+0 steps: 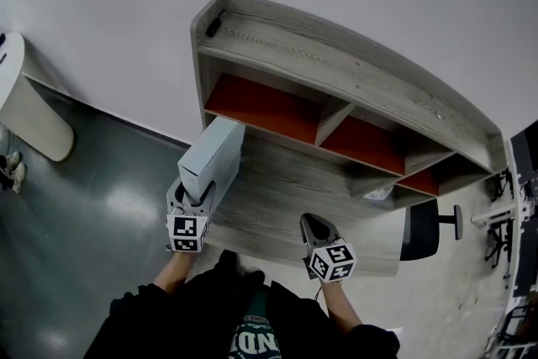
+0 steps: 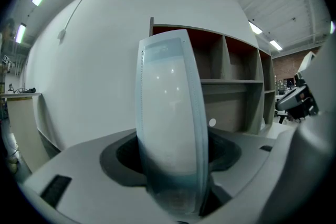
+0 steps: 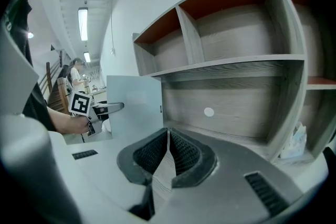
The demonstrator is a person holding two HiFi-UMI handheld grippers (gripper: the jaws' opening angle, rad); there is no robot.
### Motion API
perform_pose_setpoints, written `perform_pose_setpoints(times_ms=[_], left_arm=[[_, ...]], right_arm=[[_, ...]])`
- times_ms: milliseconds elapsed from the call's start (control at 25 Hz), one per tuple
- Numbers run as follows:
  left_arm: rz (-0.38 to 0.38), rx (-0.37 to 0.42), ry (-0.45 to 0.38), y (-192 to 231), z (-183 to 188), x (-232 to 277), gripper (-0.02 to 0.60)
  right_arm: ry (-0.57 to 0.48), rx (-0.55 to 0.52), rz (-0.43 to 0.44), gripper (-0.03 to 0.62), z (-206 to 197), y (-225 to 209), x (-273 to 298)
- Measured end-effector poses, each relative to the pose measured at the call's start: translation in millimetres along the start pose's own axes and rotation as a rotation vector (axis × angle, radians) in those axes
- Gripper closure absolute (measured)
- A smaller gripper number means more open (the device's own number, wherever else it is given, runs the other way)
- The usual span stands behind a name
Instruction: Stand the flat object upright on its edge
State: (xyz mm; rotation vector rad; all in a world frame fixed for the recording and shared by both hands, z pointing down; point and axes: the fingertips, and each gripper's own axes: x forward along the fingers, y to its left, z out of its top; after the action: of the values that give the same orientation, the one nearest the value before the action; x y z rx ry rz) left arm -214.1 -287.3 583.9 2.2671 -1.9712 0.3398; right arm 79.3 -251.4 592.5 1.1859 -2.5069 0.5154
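A flat pale blue-grey box (image 1: 212, 157) stands upright on a long edge at the left end of the wooden desk (image 1: 277, 197). My left gripper (image 1: 195, 196) is shut on the box's near end. In the left gripper view the box (image 2: 168, 128) fills the space between the jaws. In the right gripper view the box (image 3: 135, 107) shows as a vertical panel with the left gripper (image 3: 100, 110) clamped on its edge. I cannot tell if its lower edge touches the desk. My right gripper (image 1: 313, 221) hovers over the desk's front, shut (image 3: 168, 136) and holding nothing.
A grey wooden shelf unit (image 1: 336, 71) with red-backed compartments rises behind the desk. Something white lies in the desk's right corner (image 3: 294, 144). A black office chair (image 1: 424, 231) stands to the right. A white rounded fixture (image 1: 25, 105) is at far left on the dark floor.
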Motion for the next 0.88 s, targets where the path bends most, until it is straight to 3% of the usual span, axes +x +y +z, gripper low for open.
perform_pose_setpoints(times_ms=[280, 880], left_arm=[[0.134, -0.015, -0.010, 2, -6, 8, 0.285], [0.168, -0.022, -0.011, 7, -12, 41, 0.285]], right_arm=[[0.000, 0.006, -0.004, 0.554, 0, -1, -1], [0.020, 0.012, -0.002, 0.554, -1, -5, 4]])
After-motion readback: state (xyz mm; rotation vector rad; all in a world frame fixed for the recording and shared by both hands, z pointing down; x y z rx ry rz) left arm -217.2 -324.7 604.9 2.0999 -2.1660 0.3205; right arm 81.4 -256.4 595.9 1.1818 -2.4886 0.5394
